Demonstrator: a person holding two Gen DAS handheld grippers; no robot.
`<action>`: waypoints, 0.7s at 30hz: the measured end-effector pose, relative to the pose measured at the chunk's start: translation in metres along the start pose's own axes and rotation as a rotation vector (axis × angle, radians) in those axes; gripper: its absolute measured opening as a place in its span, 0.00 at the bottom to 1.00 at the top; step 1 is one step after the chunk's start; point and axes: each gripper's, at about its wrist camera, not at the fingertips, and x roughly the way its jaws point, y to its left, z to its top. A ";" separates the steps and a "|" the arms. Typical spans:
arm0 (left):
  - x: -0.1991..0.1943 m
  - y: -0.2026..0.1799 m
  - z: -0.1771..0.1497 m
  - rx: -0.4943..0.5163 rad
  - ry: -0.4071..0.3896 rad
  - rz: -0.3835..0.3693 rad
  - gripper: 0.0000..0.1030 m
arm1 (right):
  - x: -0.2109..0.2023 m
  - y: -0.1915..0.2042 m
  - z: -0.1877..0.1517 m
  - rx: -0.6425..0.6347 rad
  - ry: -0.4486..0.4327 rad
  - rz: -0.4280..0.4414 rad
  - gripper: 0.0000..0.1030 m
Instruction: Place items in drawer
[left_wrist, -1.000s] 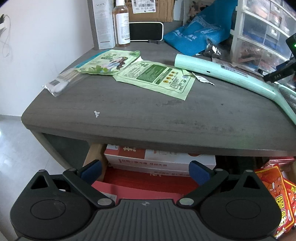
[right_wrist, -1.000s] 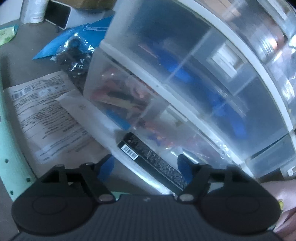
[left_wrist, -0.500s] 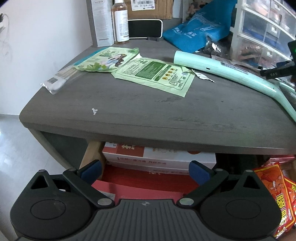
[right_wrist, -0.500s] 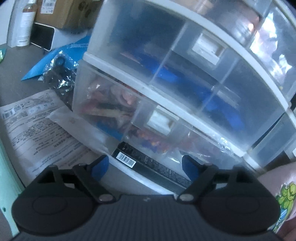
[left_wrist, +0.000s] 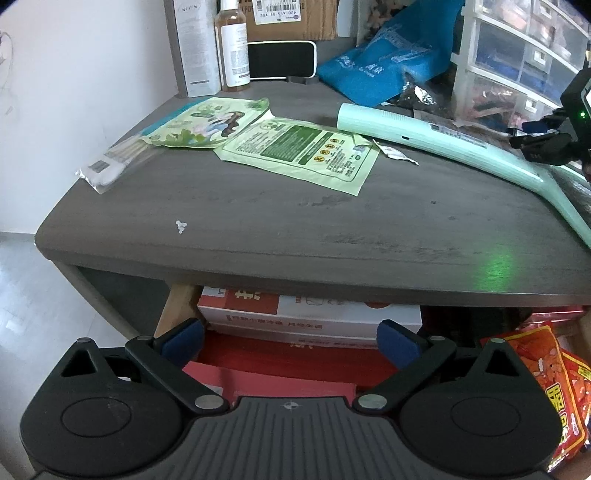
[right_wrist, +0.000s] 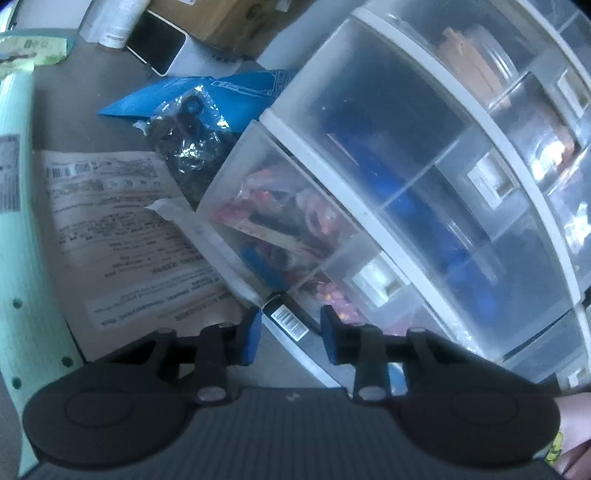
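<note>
Your right gripper (right_wrist: 290, 338) has its fingers narrowed around the near end of the slim black box (right_wrist: 286, 319), the one with the white barcode label. The box end sits in the gap between the two blue pads (right_wrist: 251, 336), closer to the left pad; whether either pad actually touches it you cannot tell from this view, and some gap shows on the right side. The box lies on the surface against the foot of the clear drawer unit (right_wrist: 424, 192), running away toward 11 o'clock beneath the lowest drawer (right_wrist: 280, 221), which is packed with colourful bits. At 9 o'clock from the box lies a printed paper sheet (right_wrist: 122, 229), and beyond it the mint-green handle (right_wrist: 22, 236).

Your left gripper (left_wrist: 290, 341) hangs below the front edge of the grey surface (left_wrist: 295, 221), fingers spread wide with nothing between them. Red and white boxes (left_wrist: 310, 317) sit under the surface straight ahead at 12 o'clock. Your right gripper appears at 2 o'clock in that view, by the drawer unit.
</note>
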 end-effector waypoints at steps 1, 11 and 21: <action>-0.001 0.001 0.000 -0.002 -0.002 0.002 0.98 | -0.001 0.001 0.002 -0.009 0.007 0.003 0.29; -0.011 -0.002 0.001 0.008 -0.026 -0.005 0.98 | -0.029 0.003 0.004 -0.012 -0.026 0.008 0.17; -0.029 0.002 -0.005 0.005 -0.062 0.000 0.98 | -0.064 -0.006 0.017 0.023 -0.091 -0.009 0.13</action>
